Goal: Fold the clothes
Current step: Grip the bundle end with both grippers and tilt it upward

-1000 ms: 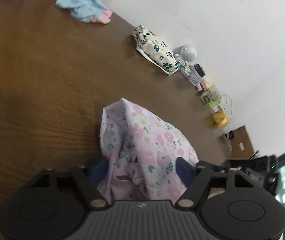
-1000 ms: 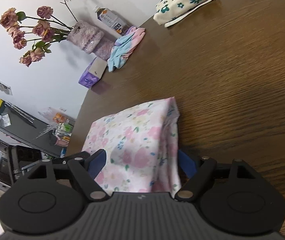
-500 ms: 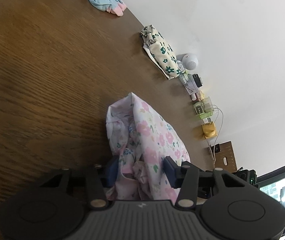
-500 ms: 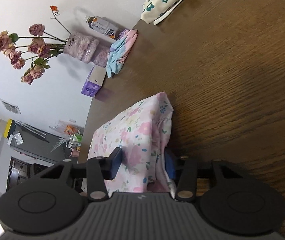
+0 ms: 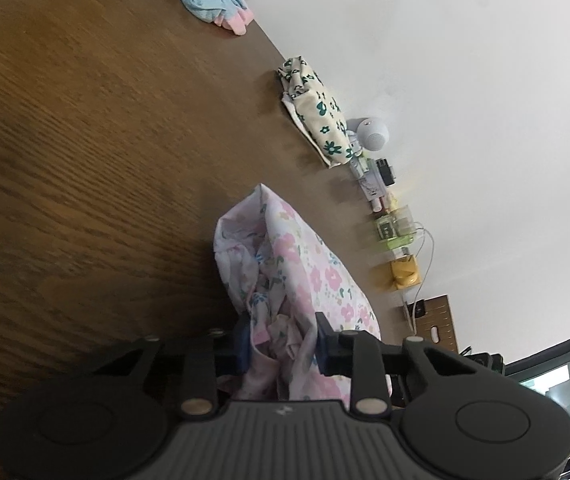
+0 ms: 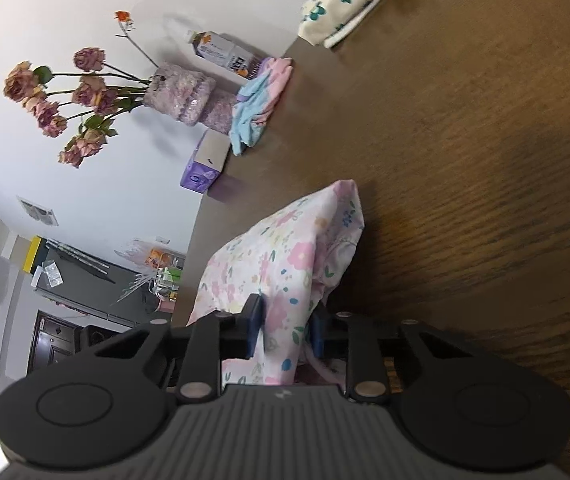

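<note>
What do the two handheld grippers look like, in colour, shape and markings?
Both look alike. The left gripper and right gripper each have a dark grey ribbed body with a small pale logo at its middle, round black housings with a circular disc on either side, angular black finger arms with silver pivot pins, and blue pads. No hand, sleeve or cable of theirs is visible.

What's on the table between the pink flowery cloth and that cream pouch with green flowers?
Nothing: in the left wrist view, bare wooden table runs from the pink floral cloth to the cream pouch.
</note>
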